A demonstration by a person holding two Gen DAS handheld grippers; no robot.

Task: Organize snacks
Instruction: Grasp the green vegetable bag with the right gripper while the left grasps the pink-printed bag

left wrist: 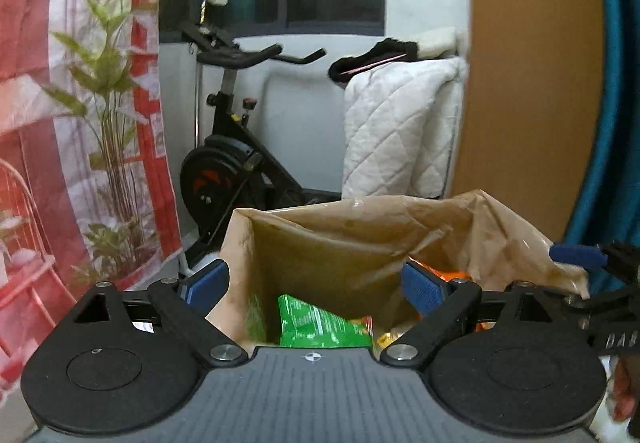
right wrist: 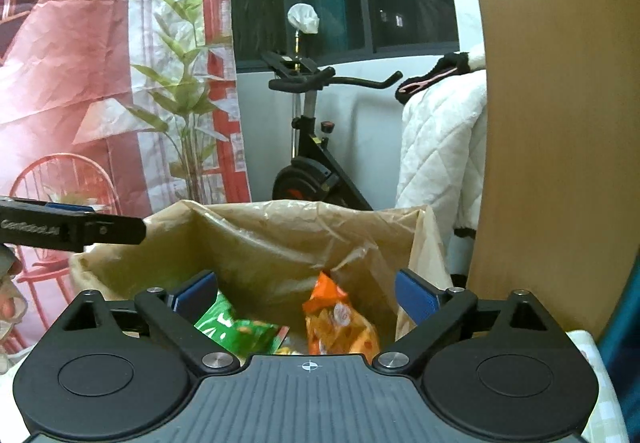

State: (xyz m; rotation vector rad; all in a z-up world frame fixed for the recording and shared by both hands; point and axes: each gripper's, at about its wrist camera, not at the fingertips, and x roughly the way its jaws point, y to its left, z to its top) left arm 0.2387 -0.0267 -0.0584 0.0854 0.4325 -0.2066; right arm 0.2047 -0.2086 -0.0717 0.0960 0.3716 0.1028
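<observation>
An open brown paper bag (left wrist: 320, 243) stands just in front of both grippers; it also shows in the right wrist view (right wrist: 260, 243). Inside lie a green snack packet (left wrist: 320, 327), also in the right wrist view (right wrist: 236, 331), and an orange snack packet (right wrist: 340, 323), whose edge shows in the left wrist view (left wrist: 444, 271). My left gripper (left wrist: 316, 283) is open and empty above the bag's mouth. My right gripper (right wrist: 306, 291) is open and empty above the bag too. Each gripper shows at the edge of the other's view.
A black exercise bike (left wrist: 232, 147) stands behind the bag. A white quilted blanket (left wrist: 396, 127) hangs to its right. A printed backdrop (right wrist: 80, 83) hangs on the left. A tall brown panel (right wrist: 552, 123) stands on the right.
</observation>
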